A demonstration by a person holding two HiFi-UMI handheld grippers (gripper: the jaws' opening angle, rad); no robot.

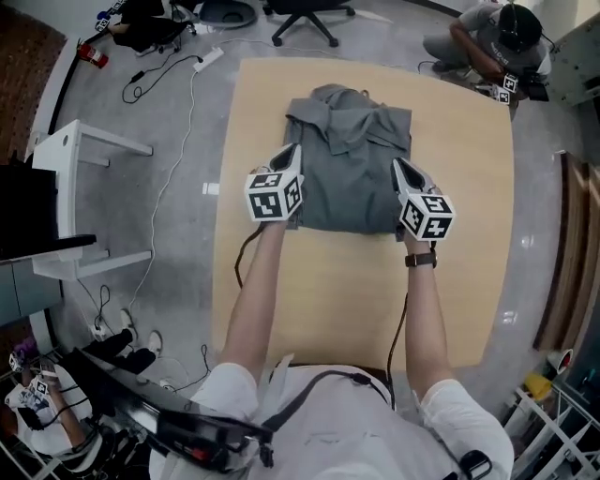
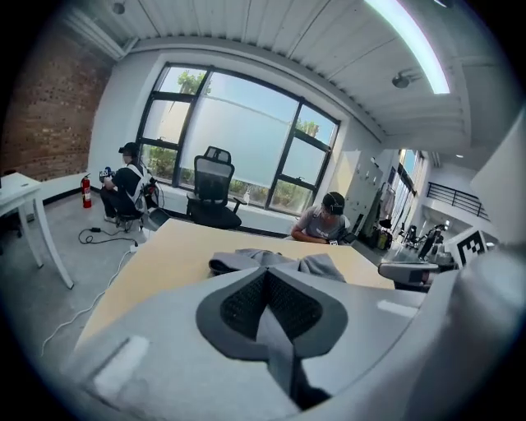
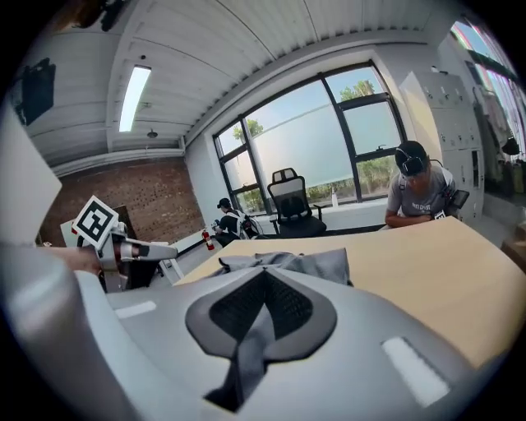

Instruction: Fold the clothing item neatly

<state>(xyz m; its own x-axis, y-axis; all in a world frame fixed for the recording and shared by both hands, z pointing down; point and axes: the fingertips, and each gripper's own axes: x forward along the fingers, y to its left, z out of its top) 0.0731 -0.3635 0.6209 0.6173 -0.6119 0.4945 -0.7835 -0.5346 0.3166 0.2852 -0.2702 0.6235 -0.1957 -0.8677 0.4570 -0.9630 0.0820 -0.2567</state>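
A grey shirt (image 1: pixel 347 169) lies partly folded on the far half of a light wooden table (image 1: pixel 356 281), collar at the far end. My left gripper (image 1: pixel 296 159) sits at the shirt's left edge and my right gripper (image 1: pixel 401 173) at its right edge, both pointing away from me. In the left gripper view the jaws (image 2: pixel 268 296) are shut with a strip of grey cloth pinched between the pads, and the rest of the shirt (image 2: pixel 271 261) lies just beyond. The right gripper (image 3: pixel 261 304) is likewise shut on a fold of the shirt (image 3: pixel 288 263).
Bare tabletop lies between the shirt and me. An office chair (image 1: pixel 305 14) stands beyond the table's far edge. A person (image 1: pixel 487 42) crouches at the far right corner. A white desk (image 1: pixel 84 187) and floor cables (image 1: pixel 173 169) are to the left.
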